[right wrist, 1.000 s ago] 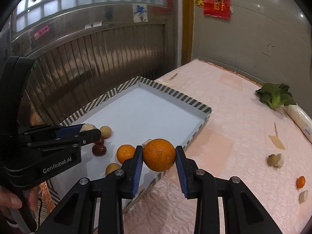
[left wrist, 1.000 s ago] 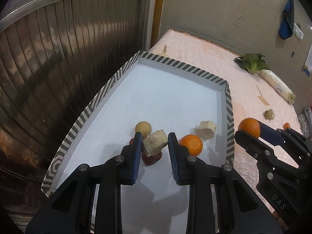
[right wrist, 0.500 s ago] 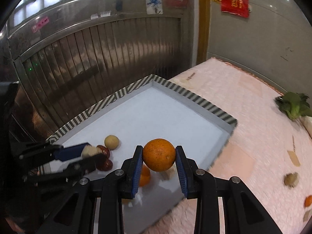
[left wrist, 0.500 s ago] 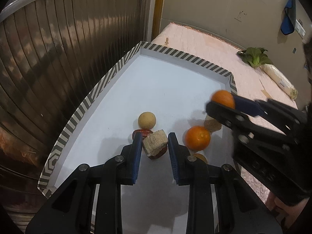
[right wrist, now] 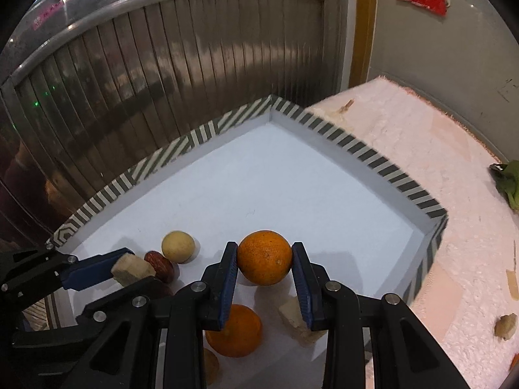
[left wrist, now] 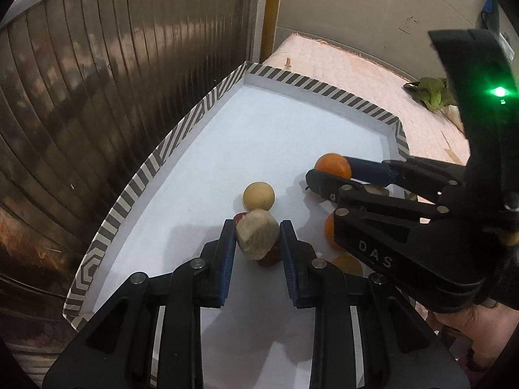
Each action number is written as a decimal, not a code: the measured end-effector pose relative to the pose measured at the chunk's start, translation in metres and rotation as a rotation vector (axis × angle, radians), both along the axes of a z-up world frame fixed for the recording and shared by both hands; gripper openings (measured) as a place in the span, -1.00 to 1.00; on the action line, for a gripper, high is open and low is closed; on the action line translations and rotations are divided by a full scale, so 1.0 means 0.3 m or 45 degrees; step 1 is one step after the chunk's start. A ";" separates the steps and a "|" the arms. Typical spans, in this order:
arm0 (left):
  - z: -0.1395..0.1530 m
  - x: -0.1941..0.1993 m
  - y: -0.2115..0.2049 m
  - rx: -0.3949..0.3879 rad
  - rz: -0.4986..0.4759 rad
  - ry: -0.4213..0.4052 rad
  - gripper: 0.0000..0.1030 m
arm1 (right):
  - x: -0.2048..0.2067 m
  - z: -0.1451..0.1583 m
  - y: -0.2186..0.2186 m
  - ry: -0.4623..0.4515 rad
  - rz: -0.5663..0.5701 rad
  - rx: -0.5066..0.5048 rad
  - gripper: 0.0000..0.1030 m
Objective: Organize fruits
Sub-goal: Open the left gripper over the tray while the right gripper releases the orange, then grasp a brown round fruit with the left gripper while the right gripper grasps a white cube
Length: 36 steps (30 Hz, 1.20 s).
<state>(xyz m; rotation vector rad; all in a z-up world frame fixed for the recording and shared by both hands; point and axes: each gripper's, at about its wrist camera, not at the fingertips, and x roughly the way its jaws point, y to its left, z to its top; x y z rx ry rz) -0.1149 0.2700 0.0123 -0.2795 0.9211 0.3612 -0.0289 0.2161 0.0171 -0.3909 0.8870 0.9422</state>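
My left gripper (left wrist: 258, 238) is shut on a beige fruit chunk (left wrist: 257, 234) and holds it over the white tray (left wrist: 201, 113) near its front left. It also shows in the right wrist view (right wrist: 129, 267). My right gripper (right wrist: 264, 259) is shut on an orange (right wrist: 264, 257) and holds it above the tray; it shows in the left wrist view (left wrist: 331, 170) with its orange (left wrist: 333, 165). In the tray lie a pale round fruit (right wrist: 178, 246), a red date (right wrist: 160, 265), a second orange (right wrist: 235, 330) and another beige chunk (right wrist: 293, 317).
The tray has a striped rim (right wrist: 356, 146) and stands on a pink cloth (right wrist: 438, 168). A metal shutter (right wrist: 162, 64) is behind it. Green leafy vegetable (left wrist: 428, 92) and small food pieces (right wrist: 504, 325) lie on the cloth to the right.
My right gripper has carried its orange from outside the tray's right edge to above the tray floor. My left gripper has stayed over the tray with its chunk.
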 end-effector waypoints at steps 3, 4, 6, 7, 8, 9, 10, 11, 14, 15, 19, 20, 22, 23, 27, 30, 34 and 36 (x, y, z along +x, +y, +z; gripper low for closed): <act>-0.001 -0.005 0.001 0.009 0.010 0.006 -0.38 | 0.007 -0.016 -0.001 0.024 -0.007 0.005 -0.38; 0.000 -0.007 0.002 0.010 0.015 0.006 -0.35 | 0.007 -0.015 -0.003 0.024 -0.014 0.010 -0.38; 0.004 -0.007 0.003 0.004 0.024 -0.001 -0.27 | 0.003 -0.008 -0.016 0.033 -0.021 0.024 -0.37; 0.009 -0.013 0.004 0.001 0.029 -0.009 -0.16 | 0.002 -0.004 -0.021 0.030 -0.024 0.036 -0.37; 0.016 -0.019 0.004 0.002 0.037 -0.021 -0.07 | -0.003 0.004 -0.030 0.021 -0.030 0.052 -0.37; 0.024 -0.026 0.004 0.007 0.049 -0.035 0.11 | -0.008 0.014 -0.040 0.014 -0.041 0.067 -0.37; 0.032 -0.034 0.004 0.009 0.057 -0.047 0.27 | -0.009 0.027 -0.059 0.012 -0.061 0.086 -0.37; 0.041 -0.039 0.003 0.005 0.061 -0.062 0.33 | -0.010 0.037 -0.077 0.014 -0.077 0.103 -0.37; 0.069 -0.047 -0.020 0.017 0.059 -0.097 0.35 | -0.028 0.075 -0.136 0.027 -0.102 0.178 -0.35; 0.082 -0.046 -0.037 0.029 0.049 -0.108 0.35 | -0.038 0.086 -0.157 0.022 -0.107 0.193 -0.35; 0.112 -0.030 -0.103 0.050 0.005 -0.139 0.35 | -0.089 0.123 -0.257 -0.068 -0.166 0.194 -0.33; 0.117 -0.024 -0.121 0.044 -0.011 -0.148 0.35 | -0.087 0.128 -0.280 -0.070 -0.185 0.206 -0.32; 0.126 -0.010 -0.163 0.032 -0.044 -0.163 0.35 | -0.090 0.141 -0.351 -0.062 -0.228 0.249 -0.31; 0.131 -0.002 -0.186 0.035 -0.061 -0.167 0.35 | -0.089 0.146 -0.382 -0.062 -0.249 0.258 -0.27; 0.143 0.039 -0.282 0.041 -0.139 -0.177 0.35 | -0.094 0.165 -0.516 -0.082 -0.327 0.284 -0.21; 0.147 0.079 -0.363 0.035 -0.199 -0.180 0.35 | -0.089 0.175 -0.621 -0.100 -0.397 0.283 -0.19; 0.133 0.135 -0.461 0.010 -0.273 -0.163 0.35 | -0.065 0.176 -0.756 -0.111 -0.487 0.268 -0.16; 0.125 0.168 -0.510 0.000 -0.309 -0.149 0.35 | -0.050 0.170 -0.815 -0.108 -0.527 0.265 -0.16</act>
